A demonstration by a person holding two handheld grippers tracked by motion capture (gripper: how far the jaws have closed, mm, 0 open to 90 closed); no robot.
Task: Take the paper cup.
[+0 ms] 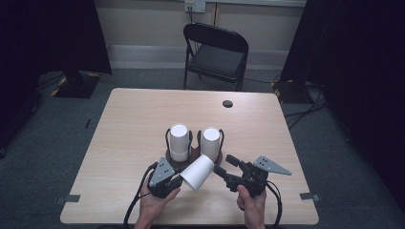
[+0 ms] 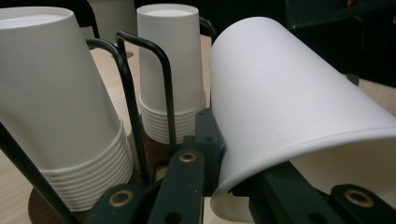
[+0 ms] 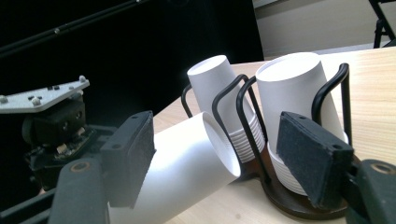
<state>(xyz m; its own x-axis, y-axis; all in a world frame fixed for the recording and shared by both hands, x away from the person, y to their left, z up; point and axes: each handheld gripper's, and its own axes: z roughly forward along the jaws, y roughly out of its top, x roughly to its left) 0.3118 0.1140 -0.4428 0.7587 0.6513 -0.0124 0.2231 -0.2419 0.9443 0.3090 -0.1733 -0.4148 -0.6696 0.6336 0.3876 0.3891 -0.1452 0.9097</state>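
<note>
Seen from above, the left gripper [image 1: 173, 183], held in the person's left hand [image 1: 154, 206] at the near edge of the table [image 1: 133, 119], clamps the rim of a single white cup [image 1: 198, 172]; in the left gripper view its jaws pinch the cup [image 2: 299, 98] wall at the open end. The cup lies tilted on its side, mouth toward the left gripper and closed base toward the rack [image 1: 193, 155], close in front of the two stacks. Behind it, the left stack [image 1: 179, 142] and the right stack [image 1: 210, 142] of inverted cups stand in a dark wire rack whose black loops rise between and beside them. To the right, the right gripper [image 1: 223, 167], in the right hand [image 1: 251, 202], points toward the cup and rack; in the right gripper view its jaws stand apart with nothing pressed between the pads [image 3: 133, 154], the cup [image 3: 187, 163] lying beyond them. A folding chair [image 1: 217, 52] stands past the table's far edge, and a small dark hole [image 1: 228, 103] marks the tabletop.
</note>
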